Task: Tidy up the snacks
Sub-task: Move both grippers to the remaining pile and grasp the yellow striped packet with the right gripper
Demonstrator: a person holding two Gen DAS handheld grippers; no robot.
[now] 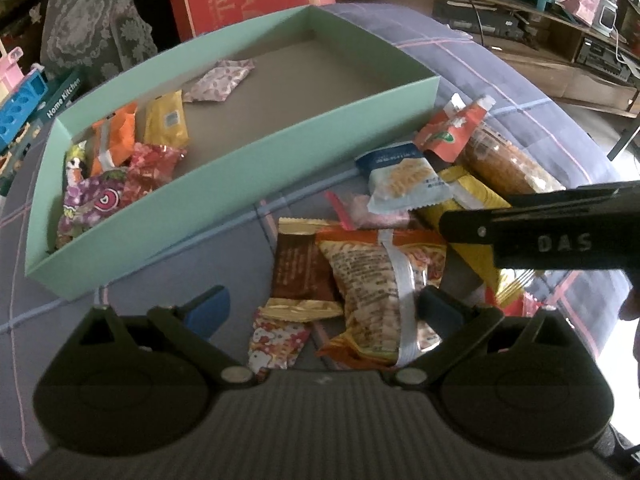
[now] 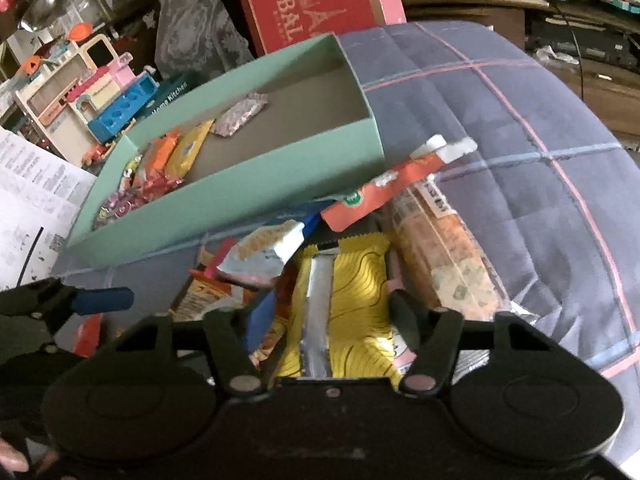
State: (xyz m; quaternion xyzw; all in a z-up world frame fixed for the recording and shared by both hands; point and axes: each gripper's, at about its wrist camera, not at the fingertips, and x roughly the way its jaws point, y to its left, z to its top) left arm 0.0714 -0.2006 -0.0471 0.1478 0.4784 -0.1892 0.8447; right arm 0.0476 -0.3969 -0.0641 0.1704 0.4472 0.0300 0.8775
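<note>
Jaws astride yellow packet (image 2: 352, 280)

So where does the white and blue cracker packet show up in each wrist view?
Left wrist view: the white and blue cracker packet lies right of centre, just beyond the pile, near the teal box's front wall.
Right wrist view: the same packet sits left of centre, tilted, overlapping the yellow packet.
Shared landmark: the teal box, behind and left of the packet in both views.
</note>
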